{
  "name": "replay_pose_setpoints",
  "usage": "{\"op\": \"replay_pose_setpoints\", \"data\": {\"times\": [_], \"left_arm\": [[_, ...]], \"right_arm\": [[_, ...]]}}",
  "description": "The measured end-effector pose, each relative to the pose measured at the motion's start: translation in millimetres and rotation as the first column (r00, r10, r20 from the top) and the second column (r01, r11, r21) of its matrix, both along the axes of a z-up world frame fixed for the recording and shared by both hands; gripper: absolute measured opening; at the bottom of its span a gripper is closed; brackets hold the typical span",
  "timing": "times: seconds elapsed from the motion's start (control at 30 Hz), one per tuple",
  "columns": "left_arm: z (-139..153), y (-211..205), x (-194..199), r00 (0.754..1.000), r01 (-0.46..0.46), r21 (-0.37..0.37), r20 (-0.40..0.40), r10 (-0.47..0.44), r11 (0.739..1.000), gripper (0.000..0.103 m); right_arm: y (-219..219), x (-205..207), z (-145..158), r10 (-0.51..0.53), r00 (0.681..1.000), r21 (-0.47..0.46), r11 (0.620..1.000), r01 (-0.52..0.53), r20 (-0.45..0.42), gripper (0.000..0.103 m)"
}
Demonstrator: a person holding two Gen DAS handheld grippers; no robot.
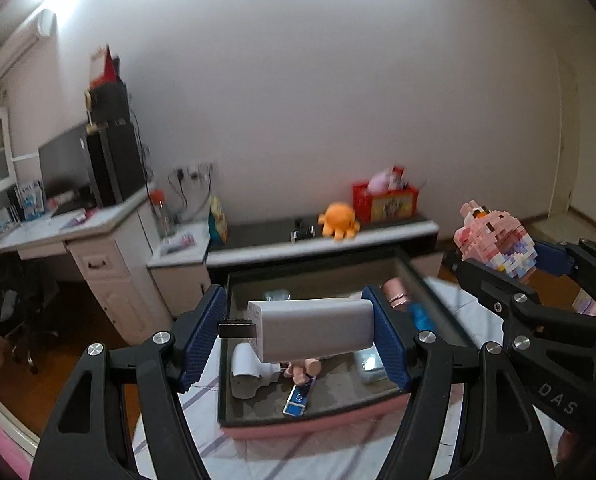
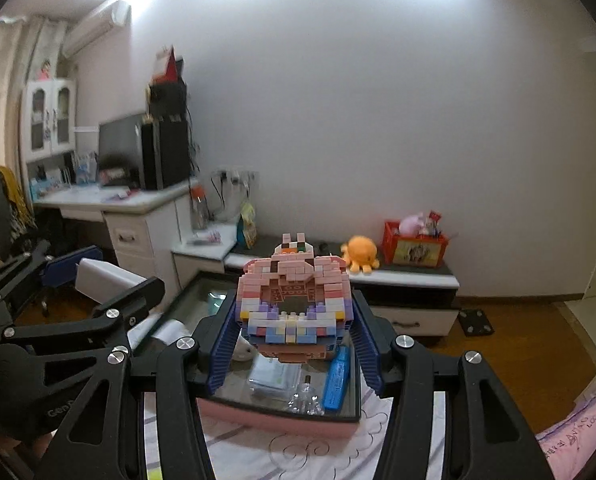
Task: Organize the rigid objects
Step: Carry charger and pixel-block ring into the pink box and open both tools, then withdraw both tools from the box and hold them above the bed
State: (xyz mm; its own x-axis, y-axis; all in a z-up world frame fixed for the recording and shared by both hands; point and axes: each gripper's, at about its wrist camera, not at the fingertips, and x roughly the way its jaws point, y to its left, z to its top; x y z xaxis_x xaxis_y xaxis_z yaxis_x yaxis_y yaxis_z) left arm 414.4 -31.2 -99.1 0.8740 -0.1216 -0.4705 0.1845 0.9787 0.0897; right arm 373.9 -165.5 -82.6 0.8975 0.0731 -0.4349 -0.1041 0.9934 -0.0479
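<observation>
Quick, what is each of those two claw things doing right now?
Left gripper: closed on a white plastic plug-in charger.
Right gripper: closed on a pink toy-brick model.

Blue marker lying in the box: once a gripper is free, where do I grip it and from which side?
Probably across the middle of the barrel of the blue marker, coming straight down from above. It lies flat along the right wall of the pink box, long and narrow, so the fingers should straddle its width; check that the wall-side finger has room.
</observation>
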Motion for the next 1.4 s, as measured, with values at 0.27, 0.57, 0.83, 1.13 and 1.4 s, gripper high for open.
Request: {"op": "replay_pose_setpoints", "data": {"times": [0.27,0.57,0.83,1.13,1.4], "left_arm": [[-65.4,-11.5,69.4,0.982,0.008,0.050,-0.189,0.001,0.999,0.071],[-85.0,-16.0,86.5,0.978,-0.008,0.101,-0.208,0.029,0.995,0.078],[-69.6,1.8,74.3,0.982,-0.043,0.045,-0.183,0.051,0.998,0.096],[-11.2,20.2,-2.4,0.997,-0.065,0.001,-0.040,0.065,0.998,0.103],[41.5,41.0,-117.8,0.978,-0.106,-0.109,0.169,0.123,0.988,0.103]], "right_arm": [[-3.1,73.9,-63.0,0.013,0.980,0.003,1.000,-0.013,-0.201,0.054],[-8.7,98.8,-86.5,-0.002,0.963,0.007,1.000,0.004,-0.270,0.055],[-21.4,87.2,-69.7,-0.026,0.974,0.048,0.998,0.038,-0.226,0.081],[-21.8,27.6,-23.9,0.010,0.992,0.100,0.995,0.003,-0.126,0.081],[-23.7,-76.5,22.1,-0.009,0.997,0.123,0.992,0.000,0.071,0.103]]}}
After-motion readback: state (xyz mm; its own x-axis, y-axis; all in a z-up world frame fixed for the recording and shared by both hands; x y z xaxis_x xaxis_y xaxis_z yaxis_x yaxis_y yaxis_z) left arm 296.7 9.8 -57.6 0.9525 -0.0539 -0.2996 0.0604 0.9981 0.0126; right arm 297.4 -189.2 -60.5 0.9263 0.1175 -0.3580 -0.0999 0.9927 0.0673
